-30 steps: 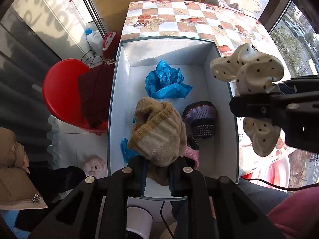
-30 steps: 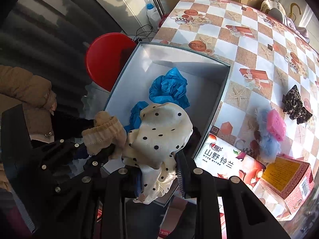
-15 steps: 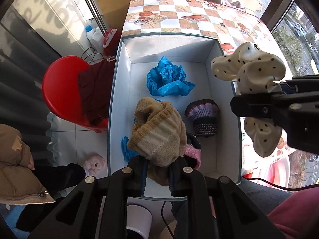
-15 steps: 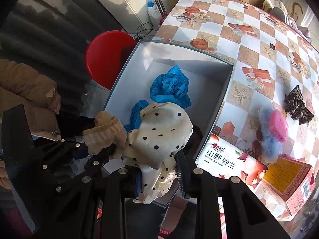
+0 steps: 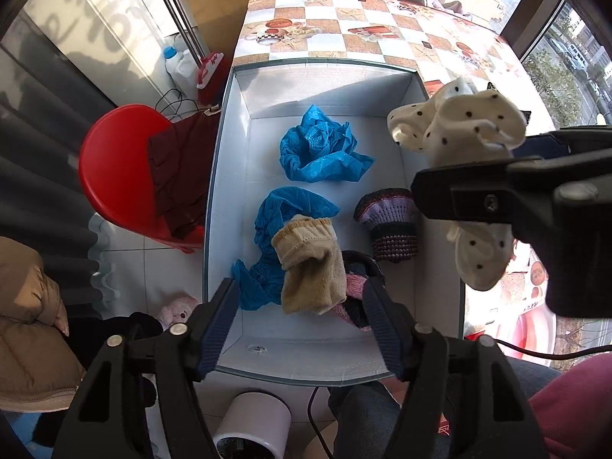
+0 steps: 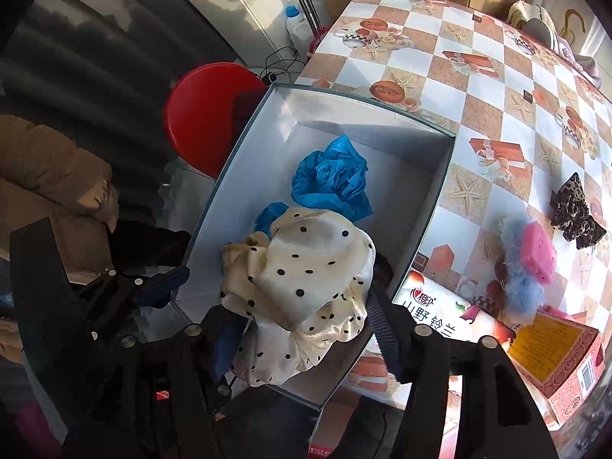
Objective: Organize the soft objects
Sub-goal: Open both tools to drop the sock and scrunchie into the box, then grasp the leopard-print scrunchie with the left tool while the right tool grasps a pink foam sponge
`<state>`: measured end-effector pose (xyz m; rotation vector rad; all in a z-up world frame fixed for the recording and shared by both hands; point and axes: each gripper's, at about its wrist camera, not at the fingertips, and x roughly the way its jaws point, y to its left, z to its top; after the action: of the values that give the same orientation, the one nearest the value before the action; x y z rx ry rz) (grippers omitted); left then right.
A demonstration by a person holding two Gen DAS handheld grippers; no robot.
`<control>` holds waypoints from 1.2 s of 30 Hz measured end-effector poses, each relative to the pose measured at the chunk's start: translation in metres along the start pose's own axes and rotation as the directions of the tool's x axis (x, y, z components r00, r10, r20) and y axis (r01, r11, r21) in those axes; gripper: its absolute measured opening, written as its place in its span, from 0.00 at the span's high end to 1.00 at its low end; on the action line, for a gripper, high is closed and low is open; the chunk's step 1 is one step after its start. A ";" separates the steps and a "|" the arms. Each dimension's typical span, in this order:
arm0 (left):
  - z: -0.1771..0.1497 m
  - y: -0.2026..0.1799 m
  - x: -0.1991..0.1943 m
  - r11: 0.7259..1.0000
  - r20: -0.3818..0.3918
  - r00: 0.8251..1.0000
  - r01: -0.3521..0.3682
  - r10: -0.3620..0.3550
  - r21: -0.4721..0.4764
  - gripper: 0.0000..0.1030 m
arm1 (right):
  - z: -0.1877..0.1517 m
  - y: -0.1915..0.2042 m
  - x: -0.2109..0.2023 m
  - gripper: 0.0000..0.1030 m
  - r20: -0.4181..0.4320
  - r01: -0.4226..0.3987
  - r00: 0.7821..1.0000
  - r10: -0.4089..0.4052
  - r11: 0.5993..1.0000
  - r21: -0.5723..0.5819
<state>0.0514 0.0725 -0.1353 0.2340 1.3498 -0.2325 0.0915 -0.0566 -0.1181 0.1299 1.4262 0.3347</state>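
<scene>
A white open box [image 5: 321,95] lies below both grippers. In it lie a beige knit sock [image 5: 311,264], blue crumpled cloths [image 5: 321,153], a purple knit piece [image 5: 390,225] and a pink-and-dark item [image 5: 357,287]. My left gripper [image 5: 302,317] is open over the box's near end, the beige sock lying loose below it. My right gripper [image 6: 302,329] holds a cream polka-dot cloth [image 6: 306,279] above the box's right wall; the jaws look partly apart with the cloth still between them. It also shows in the left wrist view [image 5: 459,134].
A checkered table [image 6: 478,88] holds a leopard scrunchie [image 6: 577,210], a pink and blue fluffy item [image 6: 528,264], a printed carton [image 6: 436,313] and a red box [image 6: 558,363]. A red stool [image 5: 122,176] with dark cloth stands left of the box.
My left gripper opened and the beige sock dropped into the box. My right gripper's jaws have spread wider around the polka-dot cloth, which stays between them.
</scene>
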 end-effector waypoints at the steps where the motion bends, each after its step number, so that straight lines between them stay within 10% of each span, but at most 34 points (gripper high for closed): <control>1: 0.001 0.001 -0.001 1.000 0.010 1.000 -0.003 0.003 -0.003 0.17 | 0.000 -0.001 -0.001 0.22 0.008 0.001 1.000 -0.001 1.000 0.005; 6: 0.002 0.006 0.001 0.999 0.009 1.000 0.017 -0.017 -0.034 0.08 | 0.000 -0.013 -0.007 0.01 0.029 0.021 0.999 -0.023 0.998 0.066; 16: 0.018 0.017 -0.016 0.987 0.048 0.993 0.115 -0.110 -0.110 0.00 | -0.009 -0.044 -0.020 0.01 0.054 0.005 0.998 -0.015 0.983 0.184; 27: 0.051 -0.032 -0.035 0.991 0.057 0.990 0.129 -0.131 0.040 0.00 | -0.020 -0.102 -0.065 0.01 0.147 -0.005 0.988 -0.047 0.943 0.333; 36: 0.096 -0.123 -0.027 0.952 0.029 0.991 0.117 -0.130 0.284 0.00 | -0.057 -0.233 -0.125 0.01 0.192 0.012 0.969 -0.154 0.809 0.588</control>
<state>0.0990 -0.0729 -0.0932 0.3808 1.2828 -0.5351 0.0569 -0.3214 -0.0743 0.5912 1.2549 -0.2060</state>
